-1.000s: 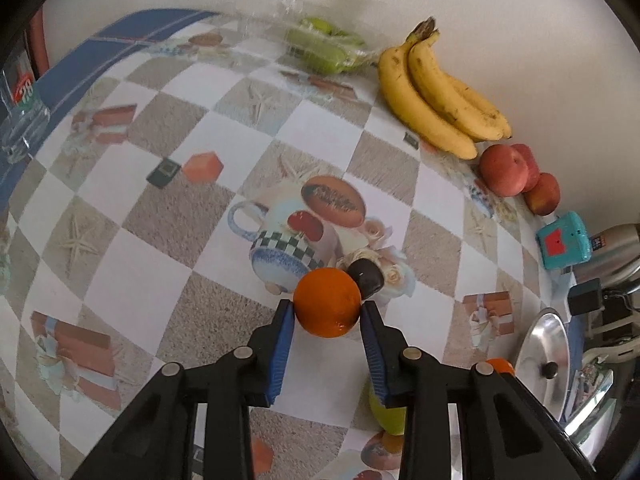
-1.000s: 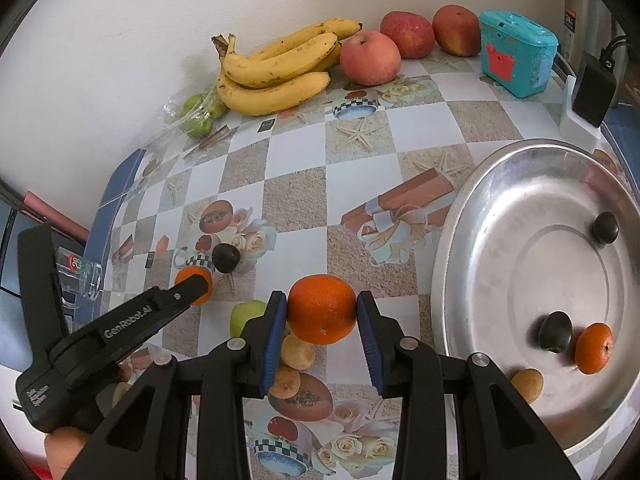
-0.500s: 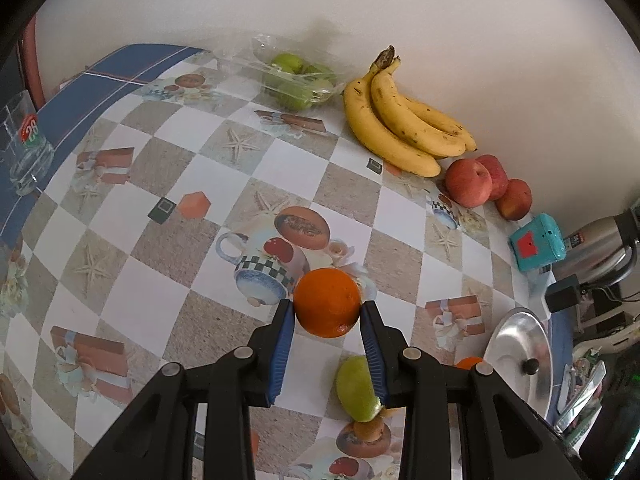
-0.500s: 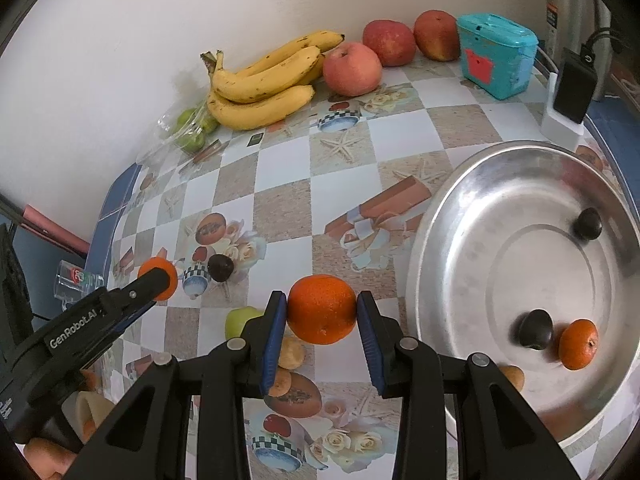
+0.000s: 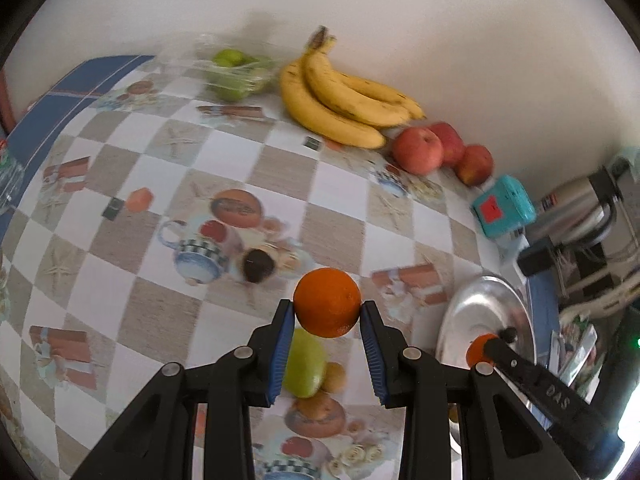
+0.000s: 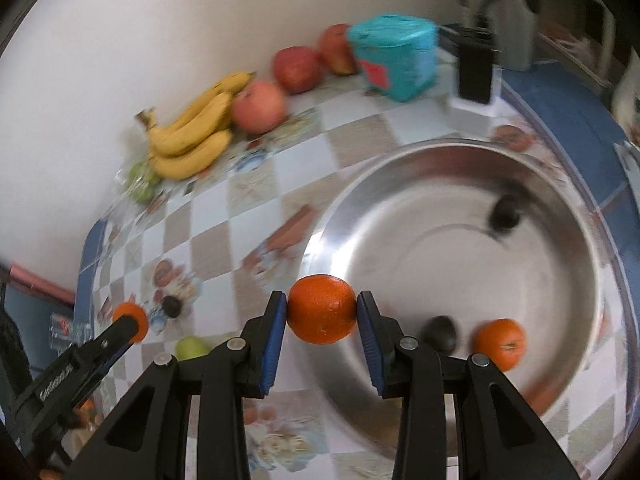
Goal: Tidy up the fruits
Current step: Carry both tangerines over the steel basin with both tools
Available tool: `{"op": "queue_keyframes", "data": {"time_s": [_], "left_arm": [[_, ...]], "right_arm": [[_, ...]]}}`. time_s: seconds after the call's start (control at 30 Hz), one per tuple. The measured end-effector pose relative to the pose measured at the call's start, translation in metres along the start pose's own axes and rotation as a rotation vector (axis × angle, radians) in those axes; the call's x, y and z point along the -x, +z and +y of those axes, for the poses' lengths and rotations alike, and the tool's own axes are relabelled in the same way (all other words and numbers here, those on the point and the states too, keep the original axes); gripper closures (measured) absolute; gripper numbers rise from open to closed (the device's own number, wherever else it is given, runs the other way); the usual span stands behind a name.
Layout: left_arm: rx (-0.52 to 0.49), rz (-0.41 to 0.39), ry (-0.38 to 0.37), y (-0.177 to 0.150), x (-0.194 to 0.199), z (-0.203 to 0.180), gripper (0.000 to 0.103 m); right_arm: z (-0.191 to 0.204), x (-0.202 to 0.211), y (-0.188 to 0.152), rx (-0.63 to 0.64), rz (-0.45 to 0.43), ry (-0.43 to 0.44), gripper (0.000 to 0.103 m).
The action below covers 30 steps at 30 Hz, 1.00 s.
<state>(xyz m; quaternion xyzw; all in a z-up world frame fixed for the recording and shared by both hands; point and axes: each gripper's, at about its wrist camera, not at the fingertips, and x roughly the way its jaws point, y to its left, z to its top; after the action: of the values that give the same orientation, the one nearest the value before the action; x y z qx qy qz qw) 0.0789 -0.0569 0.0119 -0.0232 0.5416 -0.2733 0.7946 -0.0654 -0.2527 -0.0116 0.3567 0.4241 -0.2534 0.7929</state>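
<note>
- Two oranges are up in the air, one in each gripper. The right gripper (image 6: 322, 312) has its fingers closed on the right orange (image 6: 322, 309), squeezing it from both sides. That orange hangs just over the near rim of the pan (image 6: 568, 392).
- The left gripper (image 5: 327, 312) has its fingers closed on the left orange (image 5: 327, 302) the same way. It hangs over the worktop (image 5: 120, 280), with the pan off to its right.
- The pan holds one small orange (image 6: 499, 343) and two dark fruits (image 6: 440, 330).
- I think the job now is to put both oranges in the pan.
- Go one at a time, right one first, since it is nearer.
- Bring the orange low over a bare part of the pan, away from the fruits there. Then open the fingers slowly, because an orange rolls.
- Do not drop it from high. It could bounce or knock the others.
- Keep the two grippers apart so they do not bump.
- A green fruit (image 5: 304, 362) and a dark fruit (image 5: 258, 266) lie on the worktop under the left gripper. Bananas (image 5: 340, 96) and apples (image 5: 418, 150) sit by the wall, well away.
</note>
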Motion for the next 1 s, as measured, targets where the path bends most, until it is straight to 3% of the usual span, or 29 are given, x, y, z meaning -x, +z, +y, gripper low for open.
{"op": "queue_keyframes", "data": {"time_s": [0.3,0.5,0.7,1.0], "left_arm": [[-0.129,0.015,-0.033,-0.021,-0.007,-0.053,0.067],[-0.209,0.033,-0.094,-0.039,-0.015,-0.088,0.067],[-0.319,0.031,-0.101,-0.058,-0.027,-0.12,0.067],[-0.355,0.041,-0.1,-0.069,-0.049,-0.127,0.067]], "right_arm": [[-0.053,0.014,0.004,-0.1,-0.026,-0.097,0.065],[-0.085,0.024,0.003,-0.172,-0.044,-0.116,0.065],[-0.098,0.031,0.005,-0.193,-0.061,-0.117,0.065],[-0.098,0.021,0.004,-0.183,-0.038,-0.091,0.065]]}}
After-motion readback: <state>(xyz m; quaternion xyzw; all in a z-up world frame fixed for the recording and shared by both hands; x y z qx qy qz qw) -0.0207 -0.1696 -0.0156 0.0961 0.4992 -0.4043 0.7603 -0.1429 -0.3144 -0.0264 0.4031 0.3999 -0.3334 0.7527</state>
